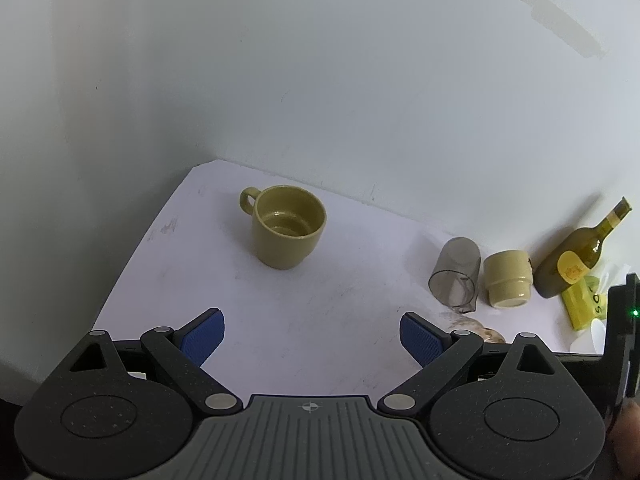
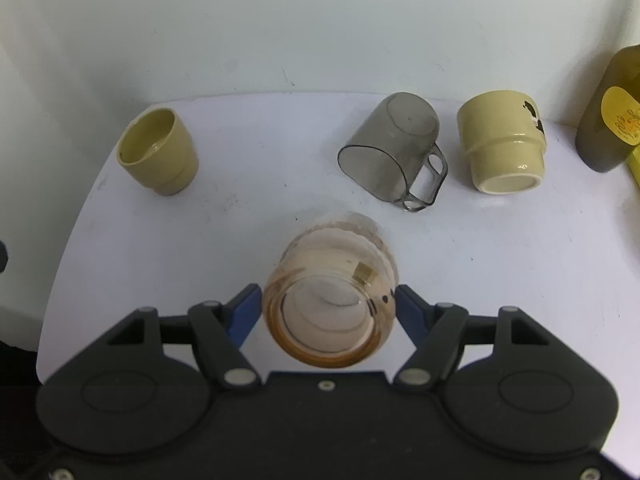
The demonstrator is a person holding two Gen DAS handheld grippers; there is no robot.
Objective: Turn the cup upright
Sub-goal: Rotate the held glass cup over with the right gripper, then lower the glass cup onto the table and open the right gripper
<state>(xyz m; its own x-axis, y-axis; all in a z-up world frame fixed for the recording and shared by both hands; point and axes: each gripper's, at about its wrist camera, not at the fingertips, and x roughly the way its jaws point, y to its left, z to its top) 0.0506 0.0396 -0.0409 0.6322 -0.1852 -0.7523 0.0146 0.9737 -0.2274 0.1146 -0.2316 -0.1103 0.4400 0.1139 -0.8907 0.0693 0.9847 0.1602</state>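
Note:
In the right wrist view my right gripper (image 2: 326, 306) is closed around a clear amber ribbed glass cup (image 2: 332, 292), its blue pads against both sides. The cup is tilted, its base ring toward the camera, just over the white table (image 2: 248, 240). A smoky grey plastic mug (image 2: 394, 156) lies on its side and a cream ceramic cup (image 2: 502, 146) lies tipped, base toward me. An olive mug (image 2: 160, 152) stands upright at left. In the left wrist view my left gripper (image 1: 312, 338) is open and empty, well short of the upright olive mug (image 1: 286, 226).
An olive-green glass bottle (image 1: 580, 256) with a yellow label leans at the table's right end, also in the right wrist view (image 2: 612, 112). A yellow packet (image 1: 586, 300) lies beside it. A white wall (image 1: 320, 80) backs the table. The table's left edge is rounded.

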